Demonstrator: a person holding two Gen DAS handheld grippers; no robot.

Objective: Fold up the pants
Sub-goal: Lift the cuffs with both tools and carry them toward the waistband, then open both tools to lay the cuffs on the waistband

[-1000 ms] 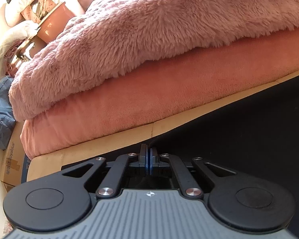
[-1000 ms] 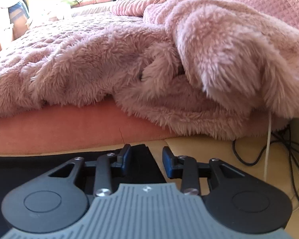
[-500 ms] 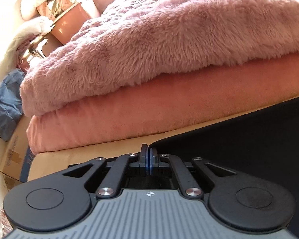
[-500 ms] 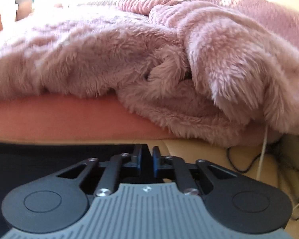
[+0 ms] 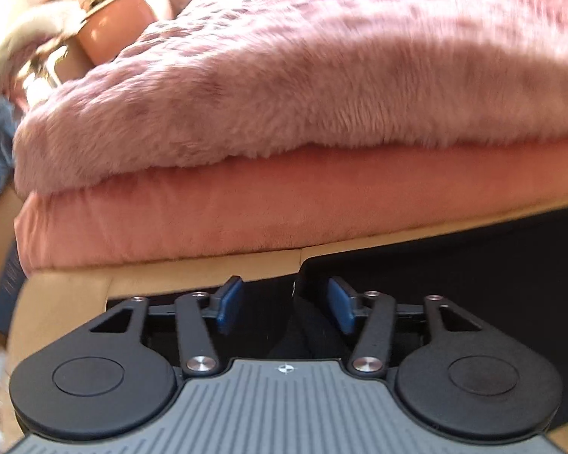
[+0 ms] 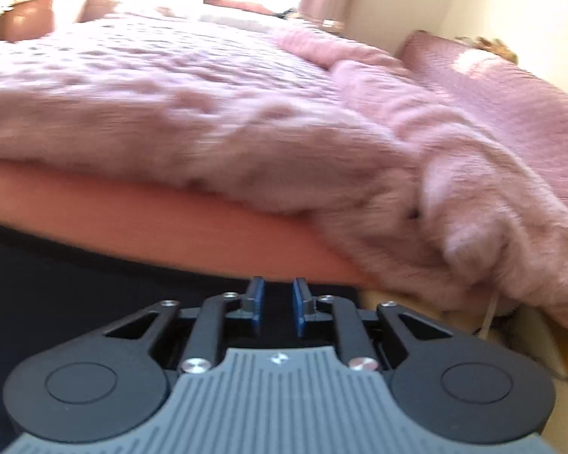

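Left gripper (image 5: 286, 304): jaws have just been opening and stand well apart, blue pads clear of cloth, though a corner of the black pants (image 5: 454, 276) lies between them, just ahead at 12 o'clock. Right gripper (image 6: 277, 304): jaws narrow but parted, a slight opening just now; dark cloth lies in the gap, pads not pressing as far as I can judge through the blur. From my left the pants run away toward 3 o'clock; from my right they spread toward 9 o'clock (image 6: 75, 283). So the long axis lies across, between both hands, along the foot of the pink mattress (image 5: 246, 219). Left sits at the corner, right near the other edge. Pants look flat, matte black, smooth, edge crisp against the tan surface (image 5: 75, 283). Fluffy blanket (image 6: 246, 132) behind, apart from the pants.
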